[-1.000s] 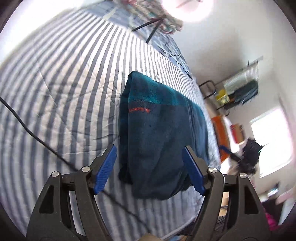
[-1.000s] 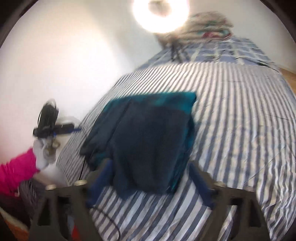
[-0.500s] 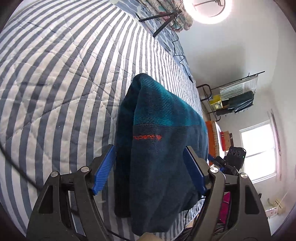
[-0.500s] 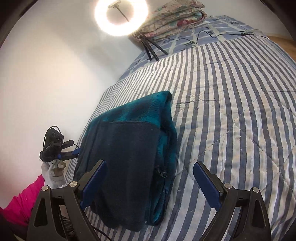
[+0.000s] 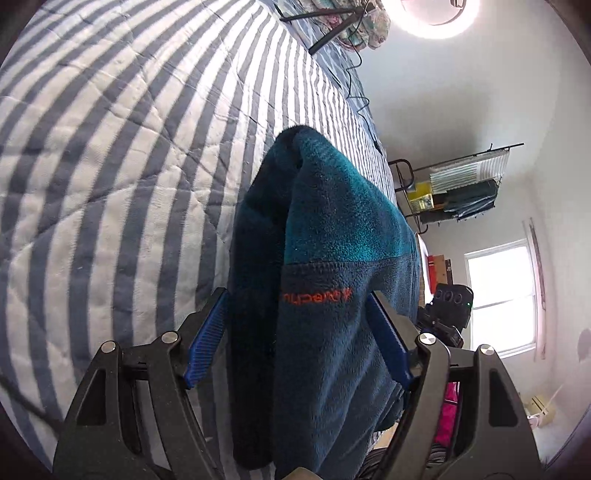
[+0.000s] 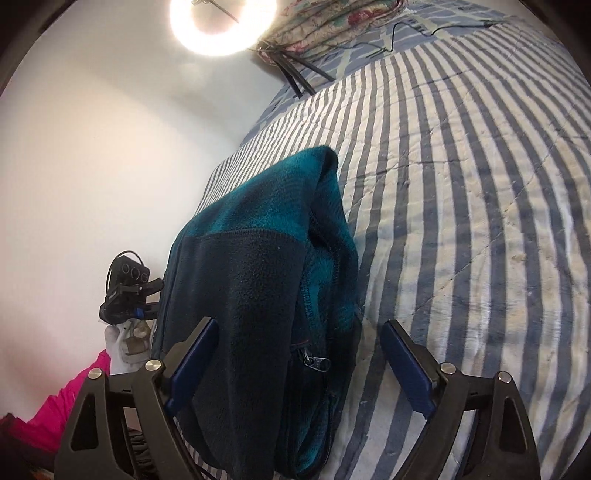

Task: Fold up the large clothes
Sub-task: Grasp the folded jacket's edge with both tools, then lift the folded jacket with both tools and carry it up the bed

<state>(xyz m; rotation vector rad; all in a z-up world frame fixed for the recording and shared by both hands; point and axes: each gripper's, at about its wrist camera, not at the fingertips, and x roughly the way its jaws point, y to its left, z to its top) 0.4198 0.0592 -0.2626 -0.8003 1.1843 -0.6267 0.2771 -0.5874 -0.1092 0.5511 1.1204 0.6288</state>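
While angled downward, both tongs (left [image 5: 297,338], right [image 6: 299,365]) straddle folded fleece [image 5: 325,295].

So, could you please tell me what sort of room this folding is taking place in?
Most likely a bedroom at home. A blue-and-white striped quilt covers a wide bed, a folded floral blanket lies at its far end, and a black wire clothes rack stands beside a bright window. A folded teal fleece jacket lies on the quilt.

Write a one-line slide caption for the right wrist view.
Open right gripper straddling a folded teal fleece jacket on a striped quilt.
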